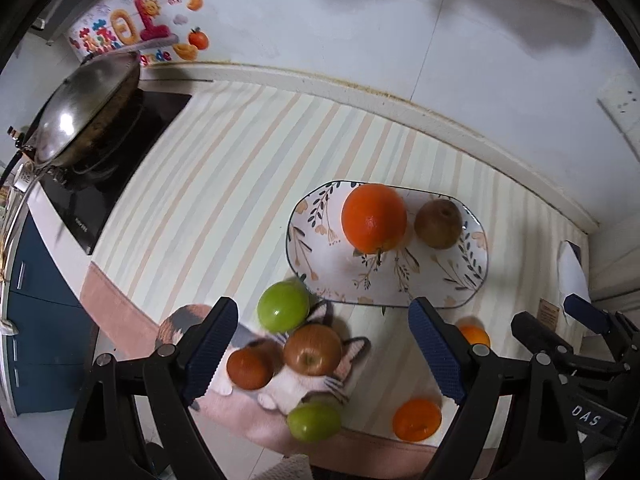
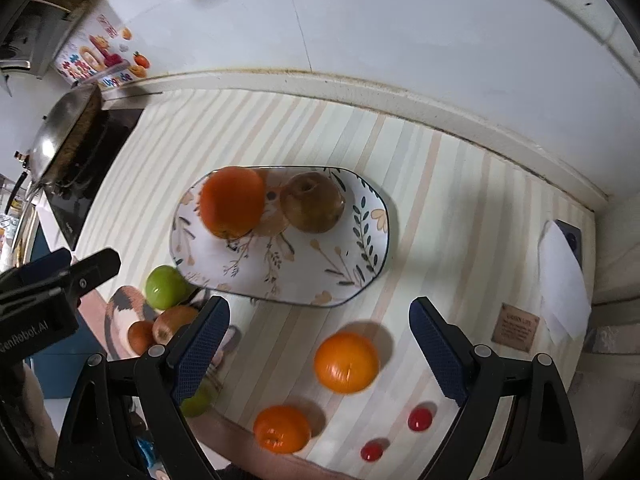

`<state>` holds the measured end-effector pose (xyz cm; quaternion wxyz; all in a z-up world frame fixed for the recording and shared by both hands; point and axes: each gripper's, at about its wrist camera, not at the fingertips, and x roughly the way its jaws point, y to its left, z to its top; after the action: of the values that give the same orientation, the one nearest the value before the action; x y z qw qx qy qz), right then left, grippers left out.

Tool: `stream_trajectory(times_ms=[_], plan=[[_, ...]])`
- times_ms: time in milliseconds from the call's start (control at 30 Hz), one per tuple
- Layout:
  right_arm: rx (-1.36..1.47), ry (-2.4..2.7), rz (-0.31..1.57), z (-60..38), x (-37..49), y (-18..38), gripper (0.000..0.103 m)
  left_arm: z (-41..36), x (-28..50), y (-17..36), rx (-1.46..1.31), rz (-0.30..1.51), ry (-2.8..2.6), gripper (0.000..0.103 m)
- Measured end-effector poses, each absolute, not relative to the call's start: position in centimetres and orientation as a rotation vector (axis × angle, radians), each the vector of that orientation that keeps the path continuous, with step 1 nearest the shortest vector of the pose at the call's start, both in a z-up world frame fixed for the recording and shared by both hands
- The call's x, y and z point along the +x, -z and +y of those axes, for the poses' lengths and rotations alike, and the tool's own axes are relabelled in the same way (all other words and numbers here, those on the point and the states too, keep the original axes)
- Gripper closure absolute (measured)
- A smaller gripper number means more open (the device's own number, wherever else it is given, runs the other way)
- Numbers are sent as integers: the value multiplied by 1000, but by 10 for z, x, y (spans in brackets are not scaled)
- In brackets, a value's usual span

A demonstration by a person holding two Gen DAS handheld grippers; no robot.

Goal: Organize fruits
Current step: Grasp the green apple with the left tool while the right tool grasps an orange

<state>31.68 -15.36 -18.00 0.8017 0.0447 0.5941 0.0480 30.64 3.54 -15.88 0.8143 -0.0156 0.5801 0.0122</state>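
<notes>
1. "10" in large orange-and-red cartoon digits, on the colourful box (image 1: 132,28) against the wall behind the wok (image 1: 84,112); mirrored or upside down in the left wrist view.
2. "Upgrade" in blue letters along the lower edge of the same box (image 2: 100,60), partly cut off in both views.
3. Red and blue characters beside the digits on that box, too blurred to read.
4. "DAS" in white on the body of the right gripper (image 1: 552,320), seen from the left wrist.
5. "GenRobot.AI" in white on the body of the left gripper (image 2: 60,268), seen from the right wrist.
6. Small brown label (image 2: 515,326) on the striped cloth (image 2: 440,200): lines of print, illegible.
</notes>
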Motion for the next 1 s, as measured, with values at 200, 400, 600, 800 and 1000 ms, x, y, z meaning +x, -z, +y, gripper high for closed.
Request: stream_trajectory(times_ms=[200,400,600,800,1000], plan=[[100,-118,1204,-149,284,141,9,39,275,132,-43,1171,-23,16],[101,-122,1146,-143,260,114,10,38,254,120,-53,1145,-12,16],[136,-135,1141,-143,244,106,10,41,243,121,-66,1147,-22,16],[198,-125,1212,-155,245,139,9,49,238,166,-36,1257,-69,16],[239,-59,1356,-177,260,213,9,59,232,251,-66,1477,-84,16]])
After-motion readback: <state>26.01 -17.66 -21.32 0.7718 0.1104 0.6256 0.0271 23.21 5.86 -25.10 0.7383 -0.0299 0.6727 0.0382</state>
